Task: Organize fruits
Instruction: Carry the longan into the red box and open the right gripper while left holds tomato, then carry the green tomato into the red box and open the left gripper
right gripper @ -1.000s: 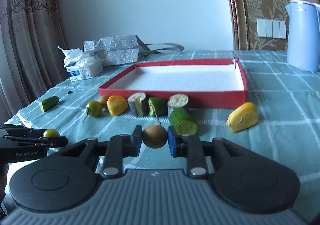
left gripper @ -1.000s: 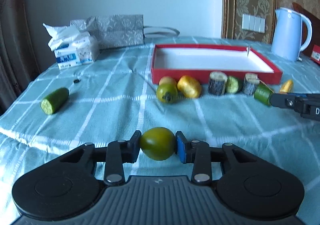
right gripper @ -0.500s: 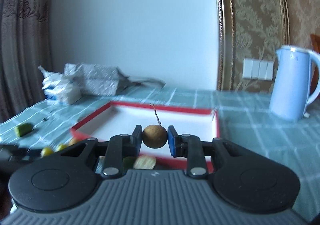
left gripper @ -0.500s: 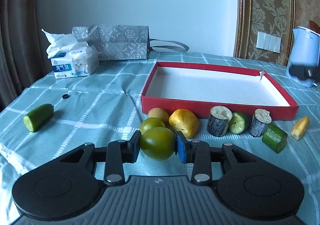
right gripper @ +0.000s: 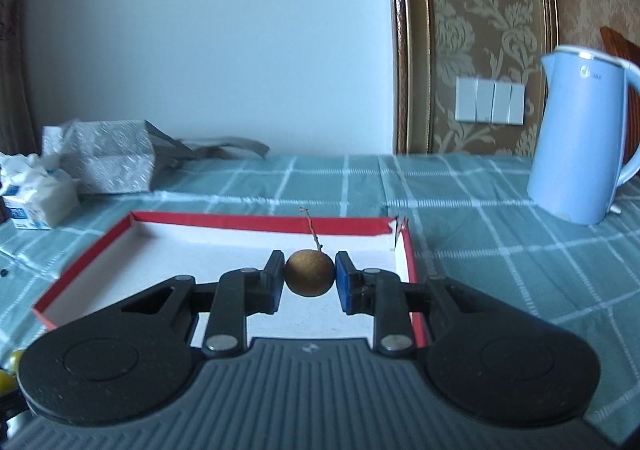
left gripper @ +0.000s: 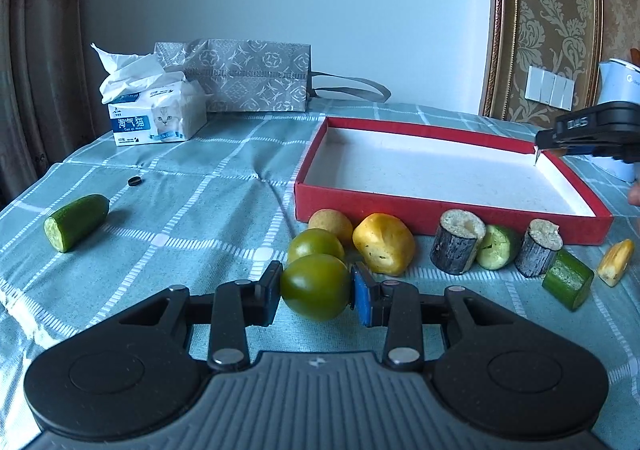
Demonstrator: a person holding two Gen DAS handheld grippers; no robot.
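Note:
My left gripper (left gripper: 315,287) is shut on a round green fruit (left gripper: 315,287), held just in front of the row of produce before the red tray (left gripper: 440,216). That row holds another green fruit (left gripper: 315,244), a yellow fruit (left gripper: 384,244), a tan fruit (left gripper: 330,221), bark-covered chunks (left gripper: 456,246) and green cucumber pieces (left gripper: 567,284). My right gripper (right gripper: 309,277) is shut on a small brown stemmed fruit (right gripper: 309,277), hanging over the white inside of the red tray (right gripper: 402,246) near its right wall. In the left wrist view the right gripper shows at the tray's far right corner.
A cucumber half (left gripper: 75,222) lies alone at the left on the teal checked cloth, with a small black cap (left gripper: 135,181) behind it. A tissue pack (left gripper: 154,118) and grey bag (left gripper: 248,76) stand at the back. A light-blue kettle (right gripper: 580,138) stands right of the tray.
My right gripper has carried the brown fruit up from the table in front of the tray to above the tray. My left gripper brought the green fruit closer to the produce row.

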